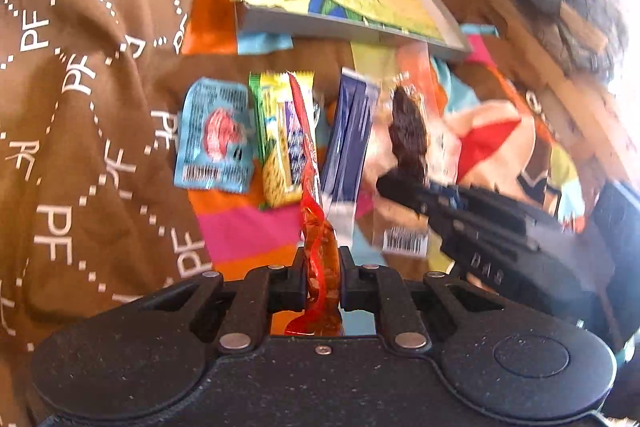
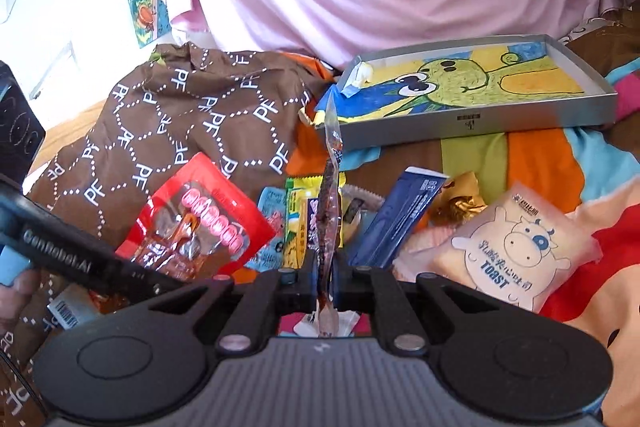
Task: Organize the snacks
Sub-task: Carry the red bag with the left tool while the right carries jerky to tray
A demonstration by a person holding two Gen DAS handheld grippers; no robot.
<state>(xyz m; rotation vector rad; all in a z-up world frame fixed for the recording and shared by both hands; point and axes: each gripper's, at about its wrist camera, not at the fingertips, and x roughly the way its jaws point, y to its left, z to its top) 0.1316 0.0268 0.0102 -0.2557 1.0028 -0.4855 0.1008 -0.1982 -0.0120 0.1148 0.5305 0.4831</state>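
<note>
- Pinching a crinkly red-orange plastic snack packet [image 1: 318, 259] by its lower end, the left tool [image 1: 320, 281] is closed on it.
- Clamped on a clear, dark-filled snack strip [image 2: 329, 211], the right tool [image 2: 325, 281] holds it upright.
- Both likely light, floppy, slippery; hold near the sealed ends.

Colourful bedspread [image 2: 540, 163], snack packets, grey tray [image 2: 480, 129], brown bag [image 2: 180, 115]

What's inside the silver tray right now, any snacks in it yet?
The silver tray shows only its cartoon liner, with no snack packets visible. Its far right corner is partly cut off in the left wrist view.
</note>
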